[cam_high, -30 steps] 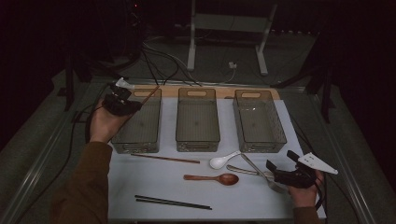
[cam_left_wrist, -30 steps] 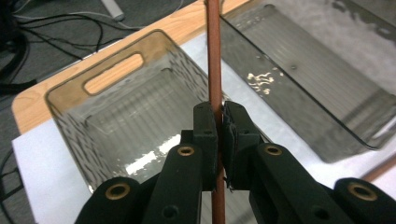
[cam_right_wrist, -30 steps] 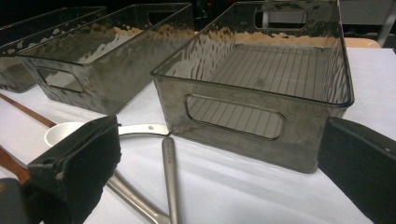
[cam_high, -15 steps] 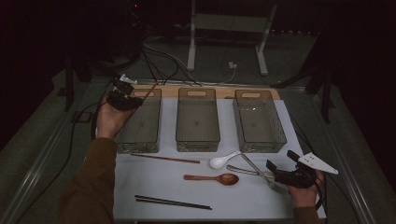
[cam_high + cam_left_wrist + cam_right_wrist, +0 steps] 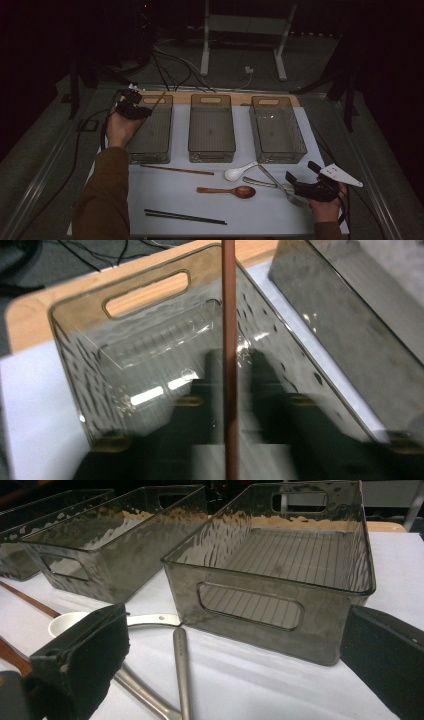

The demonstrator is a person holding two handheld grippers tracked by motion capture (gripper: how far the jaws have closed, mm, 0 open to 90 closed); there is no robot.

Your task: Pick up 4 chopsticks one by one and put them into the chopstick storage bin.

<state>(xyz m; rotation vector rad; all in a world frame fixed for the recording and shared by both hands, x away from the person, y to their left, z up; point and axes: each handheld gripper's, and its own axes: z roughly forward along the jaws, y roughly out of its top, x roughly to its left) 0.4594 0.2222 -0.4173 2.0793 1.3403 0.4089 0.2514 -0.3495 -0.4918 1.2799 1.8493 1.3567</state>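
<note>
At the upper left of the high view, the left tool (image 5: 131,106), jaws just spreading, loosens around a brown chopstick (image 5: 230,365) over the left bin (image 5: 150,145).

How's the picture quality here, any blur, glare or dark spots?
High view: dim, surroundings nearly black, only the white mat lit. Left gripper view: lower part motion-blurred, glare streaks on the left bin floor. Right gripper view: sharp on the right bin, near jaws soft.

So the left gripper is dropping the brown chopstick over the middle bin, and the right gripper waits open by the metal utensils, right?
Not the middle bin. In the high view the left gripper is over the left bin, with the brown chopstick between jaws that have just been opening. The right gripper does wait open by the metal utensils.
</note>
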